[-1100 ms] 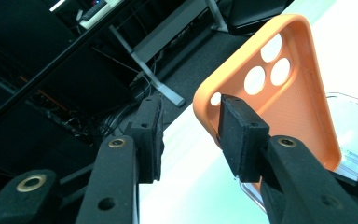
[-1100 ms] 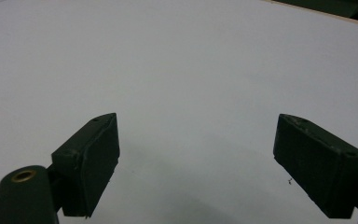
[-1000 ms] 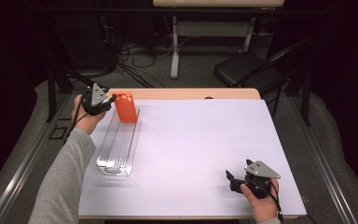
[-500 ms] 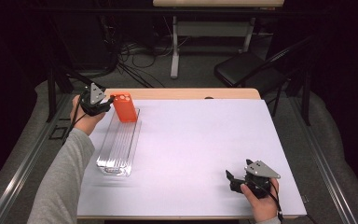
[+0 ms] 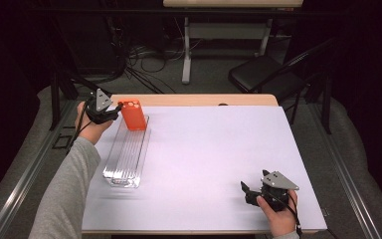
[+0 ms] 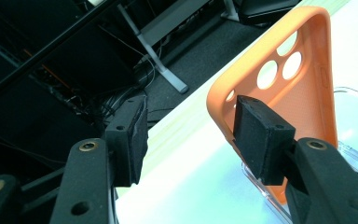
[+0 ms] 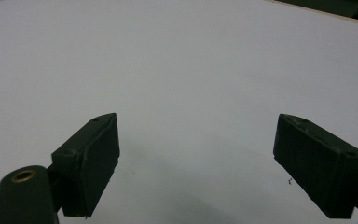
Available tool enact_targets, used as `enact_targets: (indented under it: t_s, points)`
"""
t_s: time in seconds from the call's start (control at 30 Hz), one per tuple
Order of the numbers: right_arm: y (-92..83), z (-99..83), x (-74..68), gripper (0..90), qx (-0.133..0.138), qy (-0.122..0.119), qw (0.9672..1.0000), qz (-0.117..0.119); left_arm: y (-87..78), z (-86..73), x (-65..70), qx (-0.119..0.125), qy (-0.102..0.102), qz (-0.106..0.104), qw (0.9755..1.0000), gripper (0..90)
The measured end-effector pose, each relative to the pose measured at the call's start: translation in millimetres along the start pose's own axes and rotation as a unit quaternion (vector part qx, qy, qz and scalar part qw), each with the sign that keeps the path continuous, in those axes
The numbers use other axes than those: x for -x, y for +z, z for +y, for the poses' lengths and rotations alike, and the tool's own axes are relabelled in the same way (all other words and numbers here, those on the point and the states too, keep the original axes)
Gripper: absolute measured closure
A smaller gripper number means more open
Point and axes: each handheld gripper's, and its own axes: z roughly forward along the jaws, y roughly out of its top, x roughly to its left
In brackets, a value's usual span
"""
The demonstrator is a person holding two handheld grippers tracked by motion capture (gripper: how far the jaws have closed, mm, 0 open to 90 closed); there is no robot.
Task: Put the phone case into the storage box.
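Left gripper view: your right finger (image 6: 261, 140) hides the case's (image 6: 298, 88) lower edge. Case stands upright in the tray (image 5: 127, 157), long axis vertical. Left gripper (image 6: 191, 135) has just been opening, not clamping it; right gripper (image 7: 196, 158) wide, empty.

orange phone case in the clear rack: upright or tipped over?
Upright, leaning slightly. The orange silicone phone case stands on end at the far end of the clear ribbed plastic rack; the left gripper view shows its camera holes uppermost.
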Motion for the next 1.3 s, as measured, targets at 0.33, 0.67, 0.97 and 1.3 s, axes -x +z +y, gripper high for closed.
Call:
enact_targets:
  t_s: [0.33,0.67,0.97,1.3]
  points:
    - [0.4,0.0,-0.4,14.1,-0.002,0.0,1.0,0.0,3.7,-0.1,1.2,0.003,-0.004,0.001,1.0,45.0]
    - [0.8,-0.4,0.1,14.1,-0.001,-0.001,1.0,0.001,9.1,-0.1,4.9,-0.003,-0.005,-0.001,1.0,45.0]
    - [1.0,-0.4,0.2,14.0,-0.001,-0.001,1.0,0.001,8.1,-0.1,6.3,-0.008,-0.006,-0.007,0.9999,43.3]
    - [1.4,-0.5,-0.7,14.1,-0.002,0.0,1.0,0.001,6.4,0.5,6.3,-0.011,-0.015,-0.012,0.9998,41.7]
